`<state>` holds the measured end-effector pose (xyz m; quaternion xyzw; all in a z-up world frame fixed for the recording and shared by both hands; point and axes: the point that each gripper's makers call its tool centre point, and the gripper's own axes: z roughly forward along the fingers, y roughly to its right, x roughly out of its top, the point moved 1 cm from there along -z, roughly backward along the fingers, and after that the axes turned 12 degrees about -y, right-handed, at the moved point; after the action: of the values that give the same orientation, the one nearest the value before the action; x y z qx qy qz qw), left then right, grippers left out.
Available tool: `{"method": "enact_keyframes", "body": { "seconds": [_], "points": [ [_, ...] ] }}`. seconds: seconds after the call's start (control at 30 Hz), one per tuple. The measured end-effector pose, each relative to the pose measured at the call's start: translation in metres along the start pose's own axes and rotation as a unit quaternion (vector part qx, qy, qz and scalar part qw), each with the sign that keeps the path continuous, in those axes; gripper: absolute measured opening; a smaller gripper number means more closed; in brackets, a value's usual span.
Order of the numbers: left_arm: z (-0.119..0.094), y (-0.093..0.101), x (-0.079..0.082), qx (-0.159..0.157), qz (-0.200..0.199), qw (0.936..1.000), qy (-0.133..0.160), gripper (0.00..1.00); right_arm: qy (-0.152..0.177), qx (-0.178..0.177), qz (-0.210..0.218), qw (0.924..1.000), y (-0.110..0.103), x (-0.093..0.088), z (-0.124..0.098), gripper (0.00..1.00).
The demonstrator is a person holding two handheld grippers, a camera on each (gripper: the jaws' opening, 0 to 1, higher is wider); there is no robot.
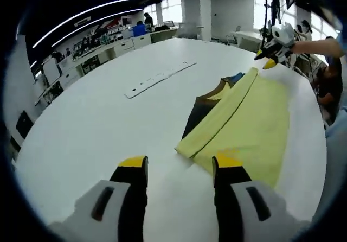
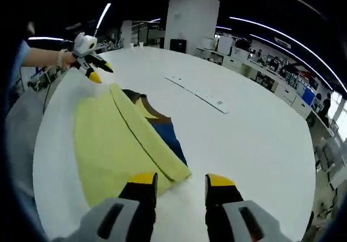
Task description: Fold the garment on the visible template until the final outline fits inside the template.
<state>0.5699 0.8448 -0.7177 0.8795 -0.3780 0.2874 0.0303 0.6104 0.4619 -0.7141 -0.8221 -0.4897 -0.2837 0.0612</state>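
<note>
Office desks and ceiling strip lights ring a broad white surface [image 1: 108, 122] carrying a yellow garment [image 1: 255, 128] with a dark blue inner layer [image 2: 165, 133], one long edge already rolled over into a band. In the left gripper view the garment lies right of centre, its long axis running from just ahead of the left tongs [image 1: 179, 169] toward the upper right, where the right tongs [image 1: 269, 57] hang at its far end. Both pairs stand parted, grasping nothing. A pale flat strip [image 1: 160, 78], perhaps the template, lies well apart at upper left. In the right gripper view, the folded corner sits just ahead of the right tongs' tips, so each hand seems placed at one end.
</note>
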Motion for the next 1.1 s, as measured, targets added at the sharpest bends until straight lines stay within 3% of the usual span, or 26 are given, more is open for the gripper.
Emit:
{"method": "enact_keyframes", "body": {
  "seconds": [0.1,0.23,0.3,0.47,0.67,0.8,0.87,0.97,1.07,1.1],
  "points": [
    [0.004,-0.005,-0.005,0.027,0.051,0.9977,-0.037,0.39,-0.034,-0.012,-0.066,0.9972,0.0,-0.006,0.004,0.27],
    [0.007,-0.006,-0.001,0.044,0.096,0.9934,-0.045,0.39,-0.052,-0.019,-0.092,0.9942,0.0,-0.011,0.009,0.27],
    [0.009,-0.007,0.002,0.059,0.127,0.9889,-0.05,0.37,-0.054,-0.032,-0.131,0.9893,0.001,-0.01,0.011,0.26],
    [0.017,-0.012,0.002,0.102,0.185,0.9749,-0.07,0.36,-0.067,-0.044,-0.181,0.9802,-0.002,-0.009,0.018,0.24],
    [0.018,-0.004,0.006,0.1,0.216,0.9691,-0.065,0.27,-0.061,-0.043,-0.199,0.9773,-0.007,-0.007,0.021,0.21],
    [0.023,-0.002,0.002,0.108,0.261,0.9562,-0.077,0.3,-0.062,-0.053,-0.236,0.9683,-0.006,-0.006,0.024,0.18],
    [0.025,0.002,0.001,0.101,0.262,0.9567,-0.076,0.26,-0.066,-0.06,-0.249,0.9645,-0.003,-0.007,0.026,0.16],
    [0.026,0.006,0.007,0.11,0.294,0.9468,-0.068,0.21,-0.059,-0.067,-0.271,0.9584,-0.004,-0.004,0.027,0.15],
    [0.029,0.011,0.011,0.107,0.313,0.9413,-0.07,0.18,-0.064,-0.065,-0.284,0.9544,-0.006,-0.005,0.03,0.14],
    [0.03,0.012,0.012,0.107,0.333,0.9342,-0.071,0.18,-0.066,-0.065,-0.294,0.9512,-0.007,-0.006,0.031,0.14]
  ]
}}
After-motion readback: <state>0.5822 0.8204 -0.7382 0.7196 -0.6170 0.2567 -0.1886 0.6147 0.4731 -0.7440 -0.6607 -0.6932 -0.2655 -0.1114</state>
